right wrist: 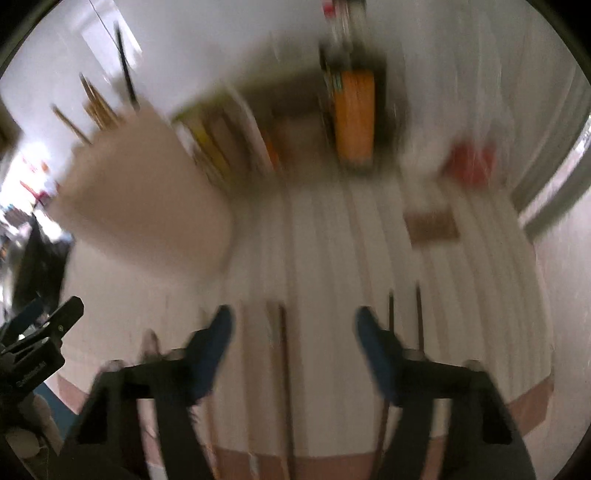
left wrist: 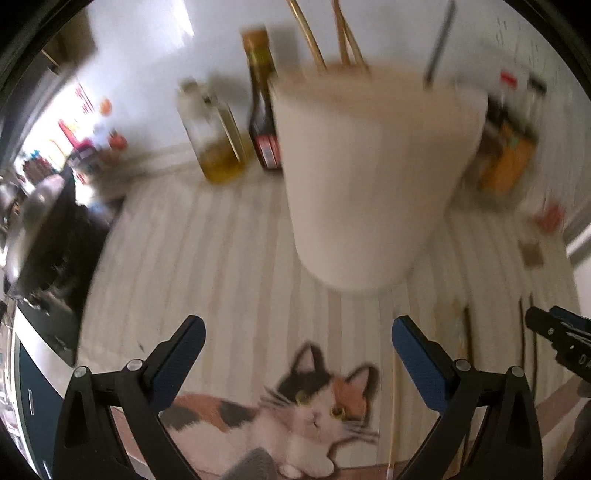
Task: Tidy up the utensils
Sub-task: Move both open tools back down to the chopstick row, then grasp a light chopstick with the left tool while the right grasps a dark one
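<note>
A white utensil holder (left wrist: 373,184) stands on the striped cat placemat (left wrist: 221,258), with wooden chopsticks (left wrist: 347,33) and a dark utensil (left wrist: 439,44) sticking out of its top. My left gripper (left wrist: 298,328) hangs open and empty over the mat, in front of the holder. The right wrist view is blurred. There my right gripper (right wrist: 293,317) is open above loose chopsticks (right wrist: 282,350) lying on the mat, without touching them. Two dark sticks (right wrist: 418,314) lie just right of it. The holder (right wrist: 147,184) is at its far left.
An oil bottle (left wrist: 218,136), a dark sauce bottle (left wrist: 264,110) and orange packets (left wrist: 509,147) line the wall behind the holder. A metal lid (left wrist: 33,214) sits at the left. A small brown square (right wrist: 432,225) and a red item (right wrist: 469,162) lie on the mat.
</note>
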The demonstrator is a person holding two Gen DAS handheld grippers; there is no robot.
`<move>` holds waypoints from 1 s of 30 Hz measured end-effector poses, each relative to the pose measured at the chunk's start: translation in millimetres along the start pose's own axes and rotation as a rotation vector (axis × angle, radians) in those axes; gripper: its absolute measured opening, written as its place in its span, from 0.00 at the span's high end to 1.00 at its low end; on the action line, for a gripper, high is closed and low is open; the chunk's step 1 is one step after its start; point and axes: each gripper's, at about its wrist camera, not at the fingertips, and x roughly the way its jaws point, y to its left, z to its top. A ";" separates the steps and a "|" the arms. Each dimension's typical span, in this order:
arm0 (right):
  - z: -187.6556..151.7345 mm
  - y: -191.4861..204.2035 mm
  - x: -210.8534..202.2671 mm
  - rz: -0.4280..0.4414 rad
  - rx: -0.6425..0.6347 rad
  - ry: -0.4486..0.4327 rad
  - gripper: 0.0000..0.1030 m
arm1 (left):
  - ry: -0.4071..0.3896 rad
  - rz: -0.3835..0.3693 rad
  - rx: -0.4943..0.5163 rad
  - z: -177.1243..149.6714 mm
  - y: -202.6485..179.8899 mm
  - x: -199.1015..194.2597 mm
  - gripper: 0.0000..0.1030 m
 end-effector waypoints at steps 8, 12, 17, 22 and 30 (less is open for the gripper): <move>-38.2 -2.0 70.3 -0.012 -0.051 0.196 0.64 | 0.144 0.003 0.051 -32.1 -25.6 46.3 0.01; -45.1 1.0 81.1 0.001 -0.069 0.219 0.76 | 0.180 -0.010 0.050 -39.5 -31.5 54.9 0.01; -52.1 7.9 90.4 -0.029 -0.131 0.225 0.88 | 0.215 -0.052 0.064 -45.8 -42.0 61.5 0.05; -51.3 2.2 85.1 -0.070 -0.115 0.226 0.94 | 0.255 -0.105 0.088 -51.2 -60.3 69.3 0.28; -59.5 -32.1 76.3 -0.071 -0.051 0.266 0.94 | 0.276 -0.136 0.126 -54.3 -83.6 79.2 0.72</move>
